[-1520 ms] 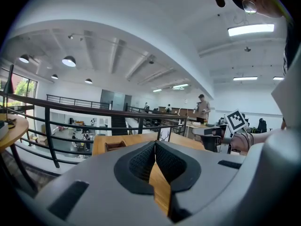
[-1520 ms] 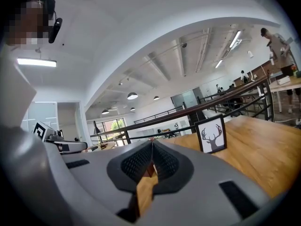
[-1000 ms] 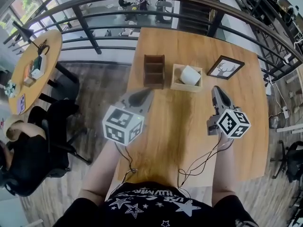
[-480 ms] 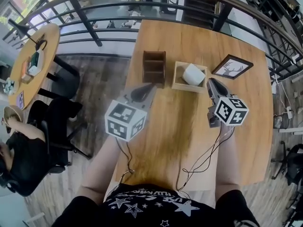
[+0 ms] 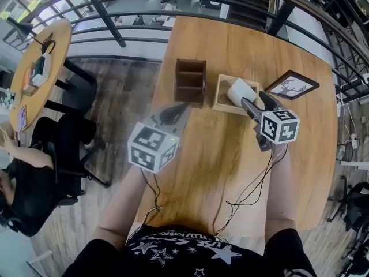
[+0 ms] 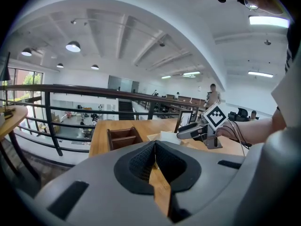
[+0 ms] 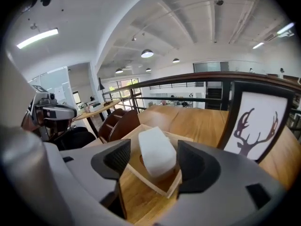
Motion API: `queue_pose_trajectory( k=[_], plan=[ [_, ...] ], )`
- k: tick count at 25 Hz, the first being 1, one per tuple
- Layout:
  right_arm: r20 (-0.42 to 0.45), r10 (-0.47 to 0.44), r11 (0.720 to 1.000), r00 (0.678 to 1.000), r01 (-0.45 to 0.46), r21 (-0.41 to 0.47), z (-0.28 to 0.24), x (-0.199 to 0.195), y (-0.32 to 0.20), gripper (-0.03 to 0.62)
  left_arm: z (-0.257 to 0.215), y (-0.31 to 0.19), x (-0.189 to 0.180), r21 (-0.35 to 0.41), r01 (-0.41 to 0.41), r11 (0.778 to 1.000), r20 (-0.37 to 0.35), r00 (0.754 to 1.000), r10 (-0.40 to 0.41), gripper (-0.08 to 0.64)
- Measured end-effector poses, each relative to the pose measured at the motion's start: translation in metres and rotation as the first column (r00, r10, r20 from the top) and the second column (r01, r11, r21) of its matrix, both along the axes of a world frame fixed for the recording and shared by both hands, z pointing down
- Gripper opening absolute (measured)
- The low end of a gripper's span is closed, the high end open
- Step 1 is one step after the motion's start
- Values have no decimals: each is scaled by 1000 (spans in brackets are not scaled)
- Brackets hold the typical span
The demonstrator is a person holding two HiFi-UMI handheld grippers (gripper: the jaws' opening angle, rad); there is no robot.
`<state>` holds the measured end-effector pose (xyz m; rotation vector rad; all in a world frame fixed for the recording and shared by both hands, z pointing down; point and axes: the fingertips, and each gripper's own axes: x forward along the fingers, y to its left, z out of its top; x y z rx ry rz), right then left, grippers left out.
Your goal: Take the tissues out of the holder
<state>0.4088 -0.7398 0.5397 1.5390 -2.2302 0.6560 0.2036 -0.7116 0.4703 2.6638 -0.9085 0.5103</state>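
Observation:
A white tissue pack [image 5: 236, 90] stands in a shallow light-wood holder [image 5: 222, 101] at the middle of the wooden table. My right gripper [image 5: 258, 103] is at the holder's right corner. Its jaws have just been opening and now stand open. In the right gripper view the tissue pack [image 7: 156, 150] lies just ahead, between the pads [image 7: 117, 157], which do not press on it. My left gripper [image 5: 173, 113] hovers left of the holder, in front of a dark brown organiser [image 5: 190, 81]. In the left gripper view its pads [image 6: 146, 159] meet, shut on nothing.
A framed deer picture [image 5: 295, 85] leans right of the holder, close to my right gripper. The table's left edge [image 5: 163, 97] drops to the floor beside the organiser. A black railing [image 5: 144, 22] runs behind the table. A round table [image 5: 40, 68] and chair stand far left.
My right gripper has moved forward and down to the holder, and its jaws have gone from shut to open. The left gripper has barely shifted and stays shut.

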Motion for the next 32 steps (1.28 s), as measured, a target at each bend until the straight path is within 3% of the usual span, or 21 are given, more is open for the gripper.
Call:
queue_pose_trajectory(
  k=[7, 15, 19, 24, 32],
  plan=[
    [-97, -99, 989, 990, 87, -123, 31, -6, -18, 318, 16, -12, -2, -26, 17, 1000, 3, 1000, -17, 14],
    [-191, -125, 975, 974, 85, -203, 53, 2, -28, 318, 33, -10, 3, -60, 21, 998, 9, 1000, -20, 14],
    [-184, -123, 975, 975, 85, -204, 58, 1, -27, 300, 36, -6, 2, -64, 29, 998, 13, 1000, -28, 14],
    [-236, -116, 981, 965, 74, -179, 52, -3, -27, 276, 27, 1, -3, -56, 27, 998, 12, 1000, -27, 14],
    [-268, -44, 997, 963, 27, -66, -4, -4, -15, 272, -1, 20, -9, -12, -2, 1000, -4, 1000, 2, 14]
  ],
)
